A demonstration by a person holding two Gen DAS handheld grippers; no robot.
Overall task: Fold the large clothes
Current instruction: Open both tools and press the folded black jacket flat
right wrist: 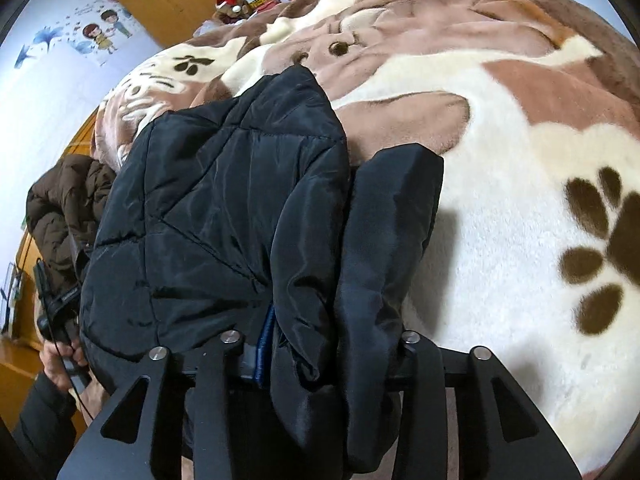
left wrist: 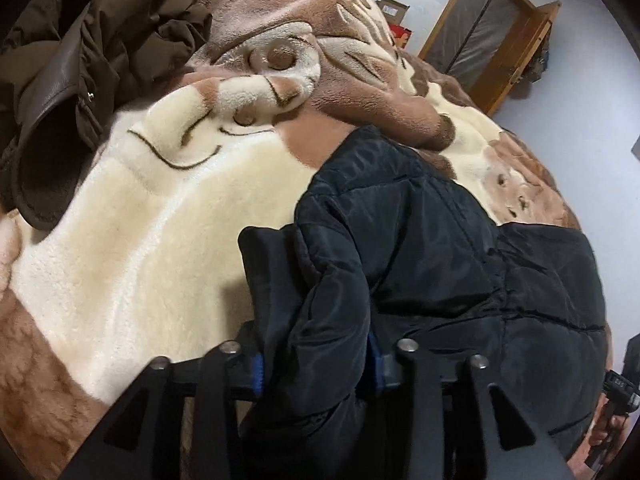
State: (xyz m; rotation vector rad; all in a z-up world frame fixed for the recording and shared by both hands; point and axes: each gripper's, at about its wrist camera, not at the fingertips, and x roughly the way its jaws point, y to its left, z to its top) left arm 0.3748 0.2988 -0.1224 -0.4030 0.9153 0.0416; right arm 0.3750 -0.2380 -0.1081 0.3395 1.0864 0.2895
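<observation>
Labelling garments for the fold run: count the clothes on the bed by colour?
Black jacket: 1
Brown coat: 1
Total: 2, both on the blanket.

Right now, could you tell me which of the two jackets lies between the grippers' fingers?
The black jacket: its fabric runs between both grippers' fingers. The brown jacket lies bunched apart on the blanket.
</observation>
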